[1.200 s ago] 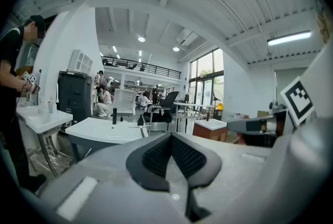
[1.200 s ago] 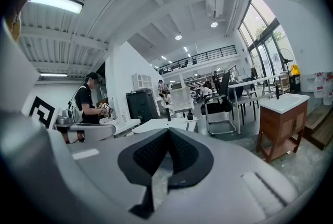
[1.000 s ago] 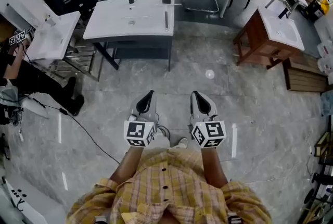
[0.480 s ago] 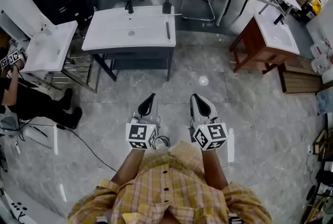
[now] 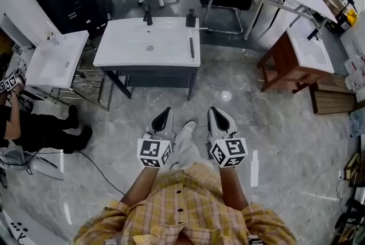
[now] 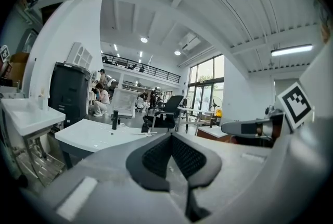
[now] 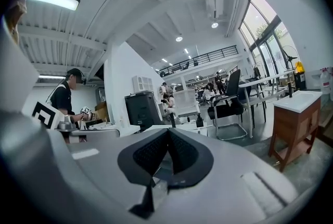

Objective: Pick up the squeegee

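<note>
**Both grippers closed and empty, the squeegee lies on the worktop ahead**

To the left of the white worktop [image 5: 122, 39] stands a smaller washbasin unit [image 5: 54, 56], which seems to have no part in the task. In front of the worktop and well apart from it, the left gripper [image 5: 164, 111] points toward it. Its fingers are pressed together and hold nothing. I judge this to be a carrying pose, because there is nothing within reach to grasp yet.

On the worktop, the black tap [image 5: 148, 15] stands at the back edge and the soap bottle [image 5: 190, 17] at the back right corner. The squeegee [image 5: 191, 48], as I read the thin dark bar, lies flat near the right edge of the worktop. It runs along that edge and is apart from the other things, so it looks easy to reach from the front.

The right gripper [image 5: 213, 111] is also in front of the worktop, beside the left one. Its fingers are closed too, with nothing between them, and they must open before any grasp.
</note>
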`<state>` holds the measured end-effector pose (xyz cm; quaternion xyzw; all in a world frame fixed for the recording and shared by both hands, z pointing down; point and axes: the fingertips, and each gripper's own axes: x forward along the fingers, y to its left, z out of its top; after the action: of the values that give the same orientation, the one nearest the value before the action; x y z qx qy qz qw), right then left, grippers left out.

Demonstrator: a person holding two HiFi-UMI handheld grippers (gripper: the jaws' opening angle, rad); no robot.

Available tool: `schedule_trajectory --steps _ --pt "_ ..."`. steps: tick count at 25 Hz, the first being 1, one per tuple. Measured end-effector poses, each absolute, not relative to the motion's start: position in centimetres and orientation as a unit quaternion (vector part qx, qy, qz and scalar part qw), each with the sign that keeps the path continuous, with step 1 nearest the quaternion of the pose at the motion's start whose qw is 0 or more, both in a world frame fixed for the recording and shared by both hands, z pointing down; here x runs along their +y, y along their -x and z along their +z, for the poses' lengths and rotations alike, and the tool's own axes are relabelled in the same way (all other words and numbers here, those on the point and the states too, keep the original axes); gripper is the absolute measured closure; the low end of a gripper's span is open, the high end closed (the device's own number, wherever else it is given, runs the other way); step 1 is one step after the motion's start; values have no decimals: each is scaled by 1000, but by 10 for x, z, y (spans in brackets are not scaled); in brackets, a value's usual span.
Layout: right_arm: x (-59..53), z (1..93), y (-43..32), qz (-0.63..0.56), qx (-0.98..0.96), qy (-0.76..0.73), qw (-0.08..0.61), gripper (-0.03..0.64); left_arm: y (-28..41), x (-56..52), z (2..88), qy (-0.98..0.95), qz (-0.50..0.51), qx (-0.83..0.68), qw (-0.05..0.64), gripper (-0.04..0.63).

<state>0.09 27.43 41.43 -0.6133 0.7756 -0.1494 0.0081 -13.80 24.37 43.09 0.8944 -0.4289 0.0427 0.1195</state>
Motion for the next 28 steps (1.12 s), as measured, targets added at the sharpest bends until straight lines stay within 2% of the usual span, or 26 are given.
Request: schedule_trajectory --steps 15,28 --pt "66 419 -56 -167 777 607 10 624 76 48 436 -895 69 -426 113 594" --pt "-56 455 -89 -199 778 596 -15 624 38 -70 466 -890 87 -430 127 594"
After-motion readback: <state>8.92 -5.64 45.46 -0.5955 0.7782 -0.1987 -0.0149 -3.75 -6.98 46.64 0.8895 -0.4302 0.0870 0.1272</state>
